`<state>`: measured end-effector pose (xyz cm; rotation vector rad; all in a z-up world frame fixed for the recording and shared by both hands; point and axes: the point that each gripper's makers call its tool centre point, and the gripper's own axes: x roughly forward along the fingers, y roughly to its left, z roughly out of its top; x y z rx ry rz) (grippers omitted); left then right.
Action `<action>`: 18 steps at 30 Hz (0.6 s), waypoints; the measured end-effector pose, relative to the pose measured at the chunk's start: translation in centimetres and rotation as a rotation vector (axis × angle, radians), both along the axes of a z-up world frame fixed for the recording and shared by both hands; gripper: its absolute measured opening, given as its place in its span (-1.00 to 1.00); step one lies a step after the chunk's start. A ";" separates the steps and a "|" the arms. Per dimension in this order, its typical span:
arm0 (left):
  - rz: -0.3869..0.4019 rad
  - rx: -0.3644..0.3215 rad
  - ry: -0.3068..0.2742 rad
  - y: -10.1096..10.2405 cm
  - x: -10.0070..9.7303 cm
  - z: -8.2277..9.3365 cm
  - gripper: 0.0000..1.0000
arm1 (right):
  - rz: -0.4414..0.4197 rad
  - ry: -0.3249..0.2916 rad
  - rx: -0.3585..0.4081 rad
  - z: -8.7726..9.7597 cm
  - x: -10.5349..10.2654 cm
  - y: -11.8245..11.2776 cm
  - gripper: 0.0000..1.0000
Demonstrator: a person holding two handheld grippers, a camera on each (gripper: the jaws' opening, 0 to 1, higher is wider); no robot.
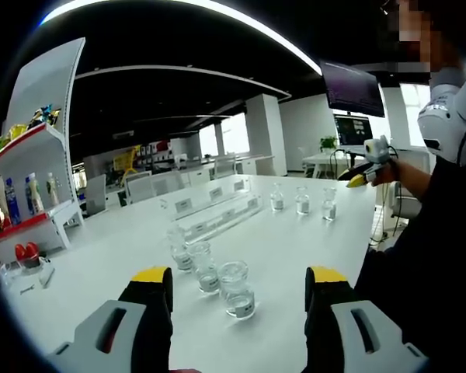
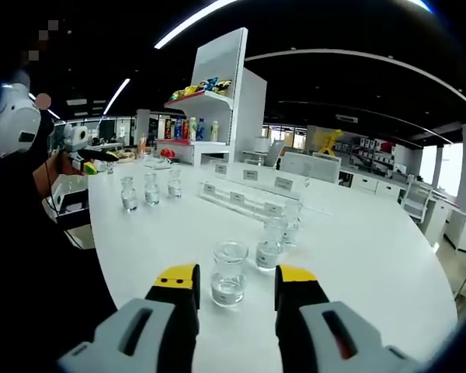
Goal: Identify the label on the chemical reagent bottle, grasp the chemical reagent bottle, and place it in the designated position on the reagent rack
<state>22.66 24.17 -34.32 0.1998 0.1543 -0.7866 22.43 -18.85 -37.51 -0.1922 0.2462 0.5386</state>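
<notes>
Three small clear glass reagent bottles stand in a row just ahead of my left gripper (image 1: 239,280); the nearest bottle (image 1: 238,289) is in line with the gap between the open jaws, which hold nothing. My right gripper (image 2: 234,278) is also open, and a labelled bottle (image 2: 228,273) stands upright just in front of its gap, untouched. Two more bottles (image 2: 269,249) trail behind it. A long clear reagent rack (image 1: 217,211) (image 2: 248,200) with white label tags lies across the white table. Each view shows three further bottles (image 1: 302,200) (image 2: 151,189) in a row at a distance.
A person stands at the table's edge, and a hand holds the other gripper (image 1: 369,167) (image 2: 81,151) above the table. A white shelf unit (image 2: 217,101) (image 1: 39,155) with bottles and snacks stands past the table. Desks, chairs and monitors (image 1: 353,89) fill the background.
</notes>
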 end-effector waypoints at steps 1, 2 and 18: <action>0.000 0.000 0.000 0.0 0.0 0.0 0.38 | 0.000 0.002 0.002 -0.1 0.1 0.0 -0.24; 0.000 0.001 0.001 0.0 0.0 0.0 0.38 | 0.000 0.004 0.004 -0.2 0.2 0.0 -0.24; 0.005 0.001 0.013 0.0 0.0 -0.2 0.37 | 0.024 0.004 0.027 -1.5 1.4 1.2 -0.28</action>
